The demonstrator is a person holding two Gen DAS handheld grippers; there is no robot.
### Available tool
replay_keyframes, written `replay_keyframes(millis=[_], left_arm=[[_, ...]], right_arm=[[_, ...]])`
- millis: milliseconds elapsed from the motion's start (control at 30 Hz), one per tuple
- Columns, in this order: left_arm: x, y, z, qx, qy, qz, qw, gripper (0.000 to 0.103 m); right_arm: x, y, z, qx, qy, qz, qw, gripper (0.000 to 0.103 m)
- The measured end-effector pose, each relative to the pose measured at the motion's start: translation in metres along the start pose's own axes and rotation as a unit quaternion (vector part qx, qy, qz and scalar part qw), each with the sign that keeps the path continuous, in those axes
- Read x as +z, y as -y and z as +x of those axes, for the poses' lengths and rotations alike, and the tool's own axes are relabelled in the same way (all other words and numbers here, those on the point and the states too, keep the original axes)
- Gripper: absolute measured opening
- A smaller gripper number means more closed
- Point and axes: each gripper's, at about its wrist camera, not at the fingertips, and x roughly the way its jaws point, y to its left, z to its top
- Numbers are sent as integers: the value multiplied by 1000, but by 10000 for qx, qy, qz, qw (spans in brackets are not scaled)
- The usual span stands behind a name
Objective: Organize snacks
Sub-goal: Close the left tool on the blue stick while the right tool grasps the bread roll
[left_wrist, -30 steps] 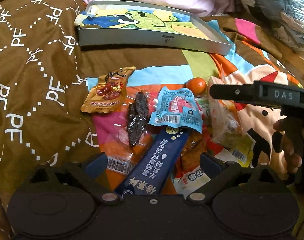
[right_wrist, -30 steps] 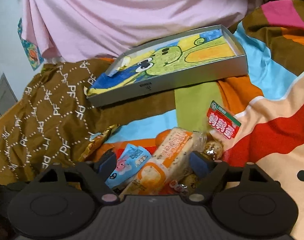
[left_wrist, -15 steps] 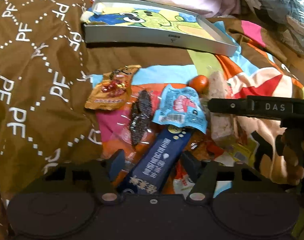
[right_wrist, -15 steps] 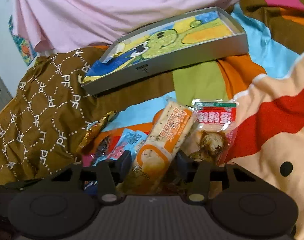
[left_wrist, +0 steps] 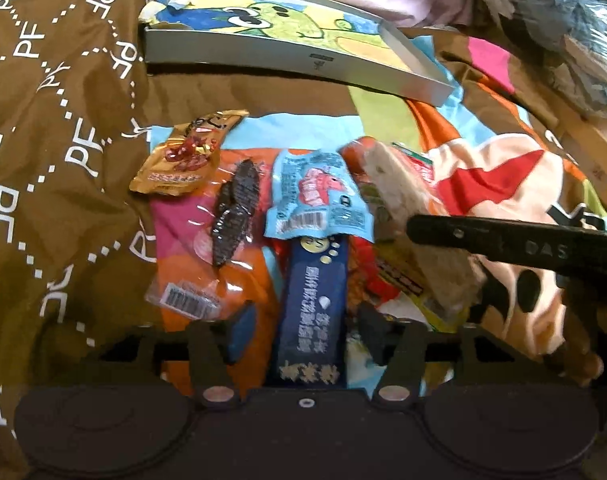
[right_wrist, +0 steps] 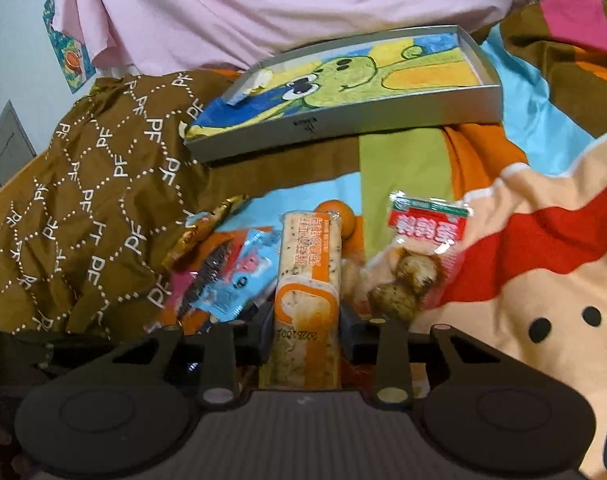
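Snacks lie in a loose heap on a bed, on a bright cartoon-print blanket, and two hand-held grippers are working into the pile.

The right gripper point(right_wrist: 305, 330) is clenched on an orange-and-cream cake bar point(right_wrist: 308, 280), its fingers pressing the wrapper from both sides near the bar's lower end. The bar points away from the camera, toward the tray. The left gripper point(left_wrist: 303, 330) straddles a long dark blue packet point(left_wrist: 313, 308); its fingers sit just beside the packet's edges with small gaps showing, so it looks released and not yet gripping.

To do this step well, the right gripper should probably lift the bar straight up before carrying it, since neighbouring wrappers touch it. The left should close squarely across the blue packet's width (the foil looks slippery).

Around them: a light blue pouch point(left_wrist: 317, 196) overlaps the blue packet's far end and may drag along. A clear pack of dark dried fruit point(left_wrist: 233, 216) and a gold pouch point(left_wrist: 189, 160) lie to the left. A red-labelled bag of quail eggs point(right_wrist: 413, 268) sits just right of the bar, and a small orange fruit point(right_wrist: 343, 216) beyond it.

A shallow grey tray point(right_wrist: 343, 124), lined with a cartoon drawing, waits near the bed's far edge, well apart from the heap.
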Motion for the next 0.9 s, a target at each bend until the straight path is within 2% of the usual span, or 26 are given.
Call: replay_keyframes(millis=[200,367,567,767,900], left_arm=[[11,-9,10,-111,94,-314,9994,61],[12,-2,12,-162,152,-149,9996,42],[11,-2,12,-219,146,-335,9991,37],[8,3,7,-103,88,-507,9986,35],[3,7,-2,-91,101,-697,9975,34]], right_arm=[[-2,-3,7,18,-71,-18,10000,47],[-3,-3,10,15,-85,24,10000,49],[-4,-9,14,-59,-119,-121,9998,50],[-4,-19,11,-378,-95,-675,9970,46],[-8,-33,5,-836,81,-1475,9855,42]])
